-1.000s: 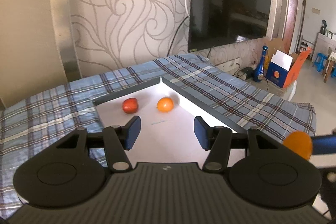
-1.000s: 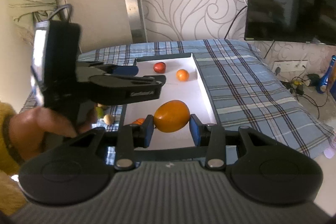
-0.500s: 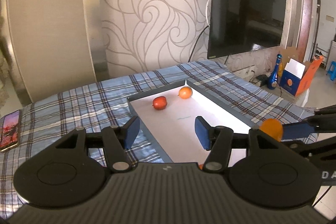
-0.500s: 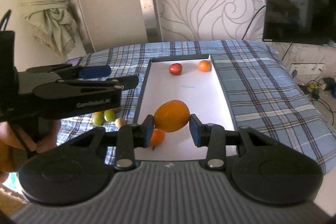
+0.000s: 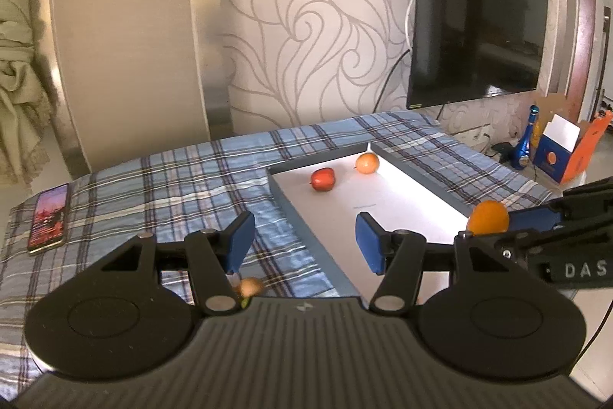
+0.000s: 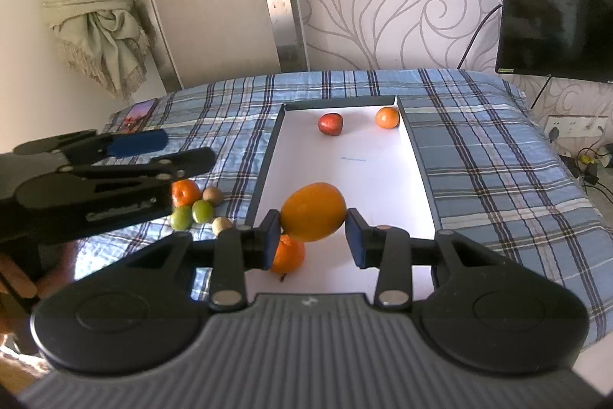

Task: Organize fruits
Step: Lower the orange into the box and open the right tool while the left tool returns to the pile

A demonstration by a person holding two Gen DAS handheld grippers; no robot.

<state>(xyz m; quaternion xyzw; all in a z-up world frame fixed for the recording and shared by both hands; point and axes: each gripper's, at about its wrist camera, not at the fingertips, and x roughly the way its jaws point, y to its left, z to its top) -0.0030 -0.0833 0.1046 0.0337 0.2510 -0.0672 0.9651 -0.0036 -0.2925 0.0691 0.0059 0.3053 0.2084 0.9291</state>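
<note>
The only lettering I can read is "DAS" in white on the side of my right gripper (image 5: pixel 509 219), where it shows at the right edge of the left wrist view; the raised text on the left gripper's (image 6: pixel 184 156) arm in the right wrist view is too blurred to make out, and so is the small blue print on the tray (image 6: pixel 417 156) floor. My right gripper points forward and down over the near half of the white tray, its blue pads clamped on either side of a large orange fruit (image 6: pixel 313 211), which hangs above the tray floor with a smaller orange (image 6: pixel 288 254) lying just below it. My left gripper (image 5: pixel 304 236) is tilted downward over the tray's left wall and the plaid cloth (image 5: pixel 153 186), its jaws parted with nothing between them; a hand (image 6: pixel 23 282) holds it at the left edge. A red fruit (image 6: pixel 330 124) and a small orange (image 6: pixel 387 117) sit at the tray's far end. Left of the tray lies a cluster of loose fruit (image 6: pixel 195 207) on the cloth. A phone (image 5: pixel 49 213) rests near the cloth's far left edge.
</note>
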